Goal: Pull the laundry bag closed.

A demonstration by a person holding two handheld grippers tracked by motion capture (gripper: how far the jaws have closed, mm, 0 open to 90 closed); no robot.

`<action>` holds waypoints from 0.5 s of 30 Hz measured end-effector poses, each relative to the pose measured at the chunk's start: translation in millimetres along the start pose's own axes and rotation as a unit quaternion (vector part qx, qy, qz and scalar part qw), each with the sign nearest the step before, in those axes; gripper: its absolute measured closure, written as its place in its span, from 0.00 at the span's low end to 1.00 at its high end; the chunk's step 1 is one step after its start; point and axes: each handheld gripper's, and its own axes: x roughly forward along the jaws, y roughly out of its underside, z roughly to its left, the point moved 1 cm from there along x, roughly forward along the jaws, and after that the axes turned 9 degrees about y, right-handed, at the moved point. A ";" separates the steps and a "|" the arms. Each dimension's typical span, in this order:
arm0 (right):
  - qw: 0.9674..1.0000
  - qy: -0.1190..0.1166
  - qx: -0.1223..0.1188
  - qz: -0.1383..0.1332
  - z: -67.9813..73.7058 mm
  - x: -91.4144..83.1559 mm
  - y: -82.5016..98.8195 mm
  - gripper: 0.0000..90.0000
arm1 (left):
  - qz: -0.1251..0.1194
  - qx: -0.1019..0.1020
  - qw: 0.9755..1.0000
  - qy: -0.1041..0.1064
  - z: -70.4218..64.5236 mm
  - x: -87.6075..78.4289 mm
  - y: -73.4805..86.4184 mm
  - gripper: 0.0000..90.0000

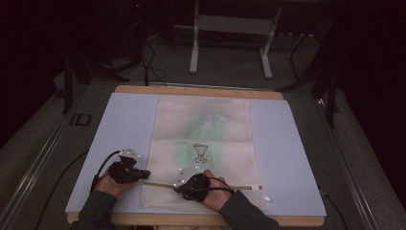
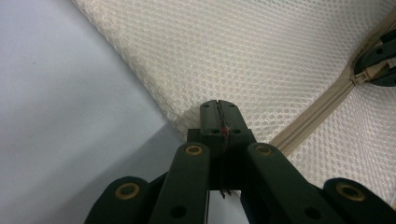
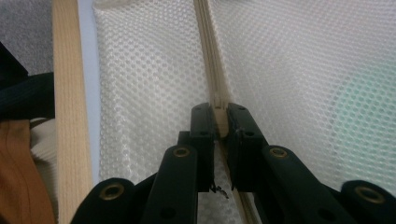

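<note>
Dark floor and grey metal stand legs (image 1: 230, 43) lie behind a wooden table (image 1: 198, 91) with a pale blue mat (image 1: 287, 158) on top. A cream mesh bag (image 1: 203, 139) lies flat in the middle of the mat, with bare blue mat to each side of it and a thin strip past its far end. The bag's near end reaches close to the table's near edge.

The left gripper (image 1: 141, 175) sits at the bag's near left corner, and the left hand (image 1: 112, 184) holds it from behind. In the left gripper view its jaws are pressed tight together on the bag's edge, with bare mat on their left and mesh ahead and on their right.

The right gripper (image 1: 178, 183) rests on the bag, held by the right hand (image 1: 213, 191). In the right gripper view its jaws pinch the tan zipper (image 3: 212, 70), which runs straight ahead of them. Mesh lies on both sides of the jaws, and the wooden table edge (image 3: 70, 116) runs along far on their left.

Both sleeves (image 1: 98, 211) come in from the bottom.

The bag has a green patch (image 1: 203, 129) and a small dark drawing (image 1: 200, 152). The writing at the far end is too faint to read.
</note>
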 end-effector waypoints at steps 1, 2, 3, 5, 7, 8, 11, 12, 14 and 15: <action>1.000 -0.001 0.001 0.002 0.0 -0.6 0.3 0.91 | 0.000 0.000 1.000 0.000 0.1 0.0 0.0 1.00; 1.000 0.002 0.002 0.002 0.1 -1.0 0.7 0.91 | 0.000 0.000 1.000 0.000 0.1 0.0 0.0 1.00; 1.000 0.002 0.001 0.002 -0.3 -1.5 1.2 0.91 | 0.000 0.000 1.000 0.000 0.1 0.0 0.0 1.00; 1.000 0.003 0.000 0.002 -0.8 -2.3 2.3 0.91 | 0.001 0.001 1.000 0.000 0.2 -0.2 0.0 1.00; 1.000 0.003 0.000 0.005 -1.0 -3.8 3.6 0.91 | 0.001 0.001 1.000 0.001 0.2 -0.1 0.0 1.00; 1.000 0.004 -0.001 0.006 -1.3 -4.5 4.3 0.91 | 0.001 0.001 1.000 0.001 0.2 -0.1 0.0 1.00; 1.000 0.003 0.002 0.005 -2.7 -6.7 7.3 0.91 | 0.001 0.001 1.000 0.001 0.2 -0.1 0.0 1.00; 1.000 0.002 0.006 0.007 -3.1 -7.9 8.2 0.91 | 0.000 0.001 1.000 0.001 0.2 -0.1 0.0 1.00; 1.000 0.002 0.007 0.006 -4.2 -9.4 10.3 0.91 | 0.000 0.000 1.000 0.001 0.1 -0.1 0.1 1.00; 1.000 0.003 0.008 0.006 -4.5 -10.1 11.1 0.91 | 0.000 -0.001 1.000 0.001 0.2 -0.2 0.1 1.00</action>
